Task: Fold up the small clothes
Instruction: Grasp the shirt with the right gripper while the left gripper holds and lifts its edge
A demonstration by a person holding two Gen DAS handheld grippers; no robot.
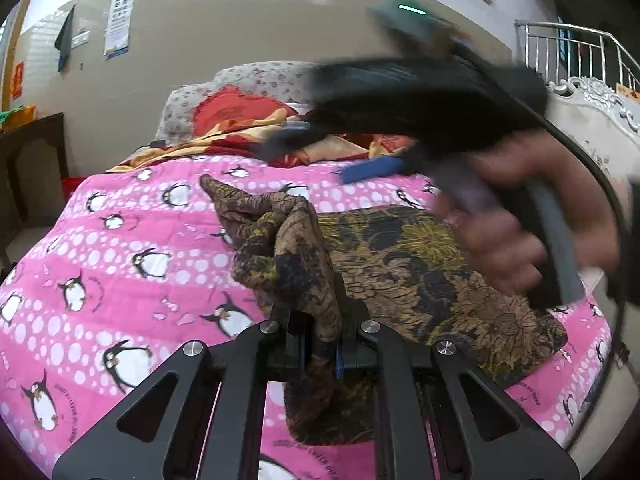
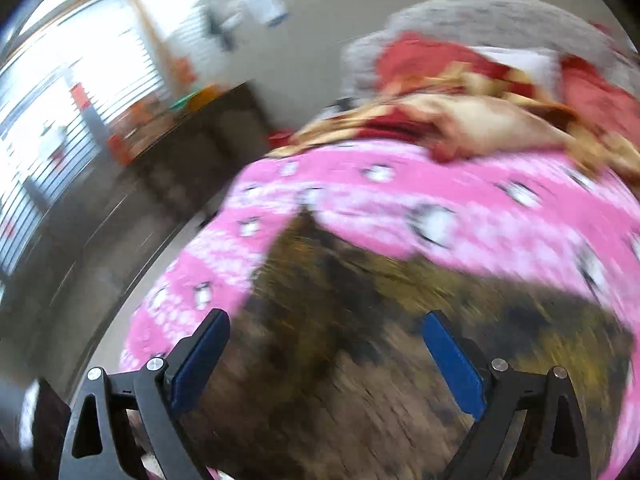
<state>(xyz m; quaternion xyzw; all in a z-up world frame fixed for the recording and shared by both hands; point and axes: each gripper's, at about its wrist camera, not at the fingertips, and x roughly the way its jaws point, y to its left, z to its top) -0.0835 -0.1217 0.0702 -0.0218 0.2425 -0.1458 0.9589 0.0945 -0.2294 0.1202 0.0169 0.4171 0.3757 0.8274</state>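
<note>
- The left gripper (image 1: 320, 344), black with blue pads, has its jaws pinched tight on a bunched fold of the brown-and-gold floral-patterned garment (image 1: 420, 272); the cloth rises from between the fingers in a crumpled peak that leans up and to the left.
- The rest of that garment lies flat on the pink quilt printed with penguins and white dots (image 1: 120, 248), spread to the right of the left gripper — its far edge reaches toward the right side of the bed.
- In the left wrist view the right gripper (image 1: 372, 170) crosses the upper right, badly blurred, held by a person's hand (image 1: 532, 224); one blue fingertip shows above the quilt, apart from the garment.
- From the right wrist view the right gripper's (image 2: 326, 344) jaws stand wide, with nothing between the blue pads (image 2: 200, 364); the garment (image 2: 360, 340) lies below them, smeared by blur.
- Beyond the quilt, a red-and-cream blanket (image 1: 240, 136) is heaped against a grey flowered pillow (image 1: 248, 80) at the head of the bed.
</note>
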